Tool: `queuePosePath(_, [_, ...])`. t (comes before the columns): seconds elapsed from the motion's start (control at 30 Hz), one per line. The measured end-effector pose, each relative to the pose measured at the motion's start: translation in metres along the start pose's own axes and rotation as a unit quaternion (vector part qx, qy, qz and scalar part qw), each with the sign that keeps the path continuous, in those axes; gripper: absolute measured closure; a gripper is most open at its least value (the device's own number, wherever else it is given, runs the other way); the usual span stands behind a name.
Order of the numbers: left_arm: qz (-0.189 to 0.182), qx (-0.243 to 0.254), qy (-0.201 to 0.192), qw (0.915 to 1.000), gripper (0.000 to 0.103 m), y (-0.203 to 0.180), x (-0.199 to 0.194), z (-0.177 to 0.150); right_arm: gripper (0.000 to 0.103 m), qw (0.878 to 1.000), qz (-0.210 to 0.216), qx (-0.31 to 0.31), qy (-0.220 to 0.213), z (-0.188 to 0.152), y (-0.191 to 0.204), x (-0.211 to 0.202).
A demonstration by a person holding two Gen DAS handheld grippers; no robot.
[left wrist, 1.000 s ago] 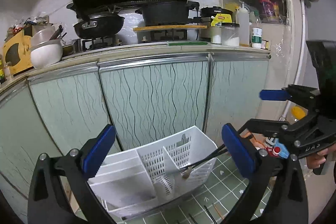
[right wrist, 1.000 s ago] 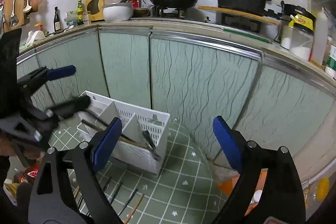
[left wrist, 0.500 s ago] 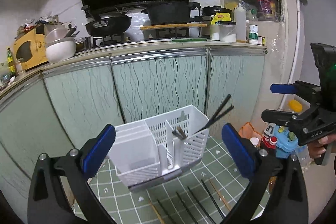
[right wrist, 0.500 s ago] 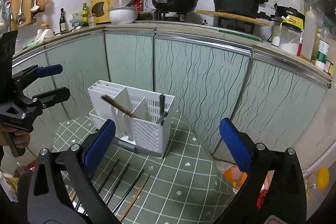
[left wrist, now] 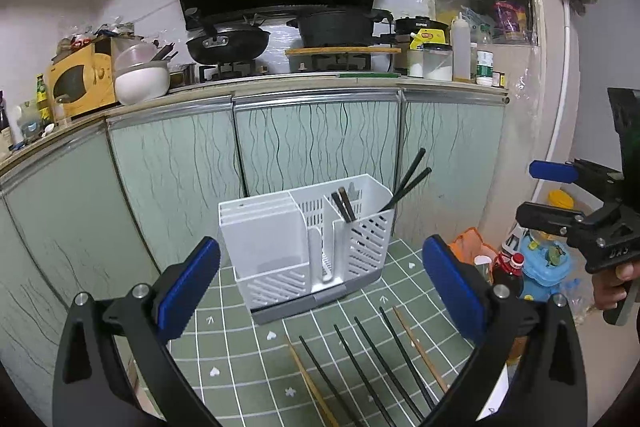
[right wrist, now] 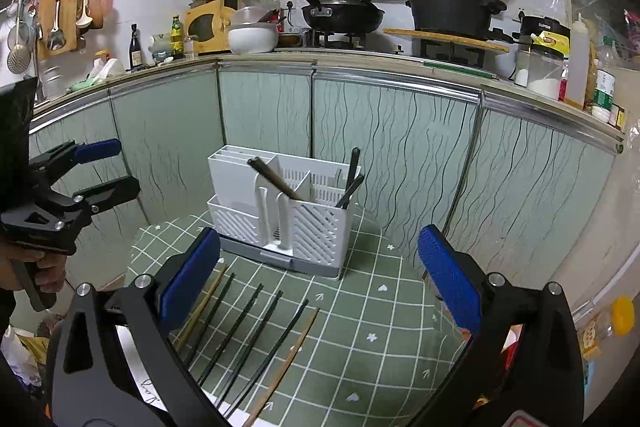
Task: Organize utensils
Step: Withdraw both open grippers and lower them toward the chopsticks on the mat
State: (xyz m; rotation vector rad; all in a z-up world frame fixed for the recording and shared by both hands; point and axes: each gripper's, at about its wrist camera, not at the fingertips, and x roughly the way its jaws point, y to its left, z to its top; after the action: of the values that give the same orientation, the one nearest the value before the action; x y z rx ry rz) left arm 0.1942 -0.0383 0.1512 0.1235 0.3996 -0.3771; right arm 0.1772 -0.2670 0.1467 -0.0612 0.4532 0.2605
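A white slotted utensil holder [left wrist: 308, 239] stands upright on a green checked mat [left wrist: 256, 359]; it also shows in the right wrist view [right wrist: 288, 211]. Dark chopsticks [left wrist: 406, 181] lean out of its right compartment, and another pair [right wrist: 276, 179] stands in the middle one. Several loose chopsticks [left wrist: 372, 359] lie on the mat in front, seen also in the right wrist view [right wrist: 248, 335]. My left gripper [left wrist: 320, 287] is open and empty, short of the holder. My right gripper [right wrist: 320, 279] is open and empty, above the loose chopsticks.
Green patterned cabinet doors [left wrist: 312, 143] stand right behind the holder, under a counter with pots and jars. Bottles and a blue toy [left wrist: 540, 263] sit on the floor at the right of the mat.
The holder has gone from tipped over to standing upright on the mat. Both grippers have drawn back from it, and the loose chopsticks have come into view.
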Motion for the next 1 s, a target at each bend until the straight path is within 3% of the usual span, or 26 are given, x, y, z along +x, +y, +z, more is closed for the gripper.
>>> queuePosePath(0.6, [0.034,0.011,0.011,0.9993,0.005,-0.006,-0.014,-0.062,0.008,1.000,-0.010,-0.009,0.013,-0.042,0.017,-0.014])
queuePosePath(1.0, [0.047,-0.020,0.039,0.9979,0.005,0.016,-0.007,-0.104,0.008,0.999,-0.011,0.002,0.030,-0.068,0.014,0.001])
